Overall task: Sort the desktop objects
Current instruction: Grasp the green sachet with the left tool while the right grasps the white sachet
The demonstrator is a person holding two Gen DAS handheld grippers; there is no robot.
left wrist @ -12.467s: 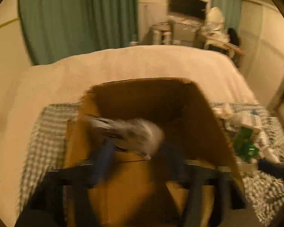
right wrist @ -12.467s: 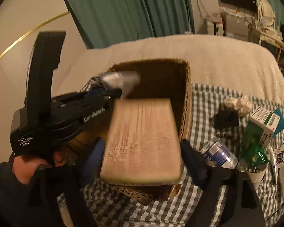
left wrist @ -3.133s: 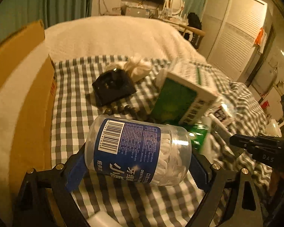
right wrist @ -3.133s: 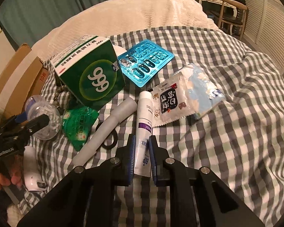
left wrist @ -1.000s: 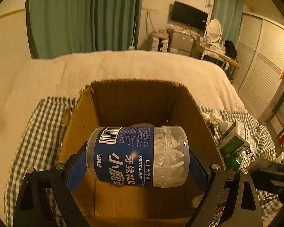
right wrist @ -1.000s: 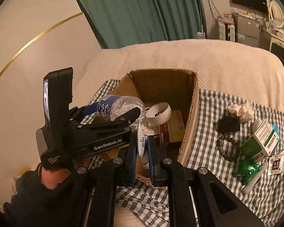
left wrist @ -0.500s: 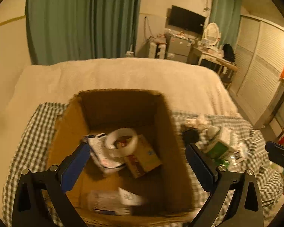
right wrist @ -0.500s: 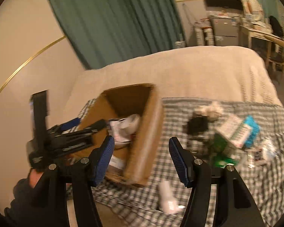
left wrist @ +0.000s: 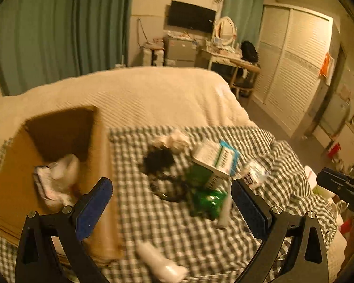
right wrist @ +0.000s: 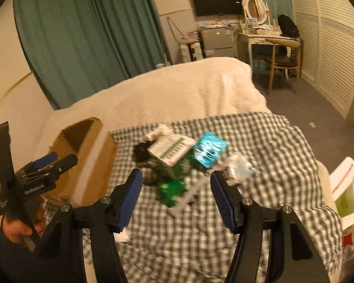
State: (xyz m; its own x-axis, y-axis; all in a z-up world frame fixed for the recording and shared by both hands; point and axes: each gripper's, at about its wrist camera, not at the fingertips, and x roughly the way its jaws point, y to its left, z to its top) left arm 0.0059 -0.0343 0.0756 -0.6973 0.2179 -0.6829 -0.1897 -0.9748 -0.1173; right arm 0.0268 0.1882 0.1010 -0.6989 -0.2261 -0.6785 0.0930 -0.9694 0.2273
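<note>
Cardboard box (left wrist: 99, 165) sits at the left of the checked cloth (left wrist: 153, 224), then the green carton (left wrist: 210, 165) among blurred clutter, with left gripper (left wrist: 170, 202) and right gripper (right wrist: 177, 195) both spread wide, holding nothing.

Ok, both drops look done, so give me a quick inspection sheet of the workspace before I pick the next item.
Surface: checkered cloth spread over a cream bedspread.
Job's things: cardboard box at the left, open, with white packaging inside; green and white carton, blue blister pack, green pouch and a white tube lie on the cloth.
Clutter: black item and white wad behind the carton; blurred.
Grippers: left gripper open, empty; right gripper open, empty.
Cables: one hangs on the far wall.
Surroundings: green curtains, TV, dresser, chair, louvred wardrobe.
</note>
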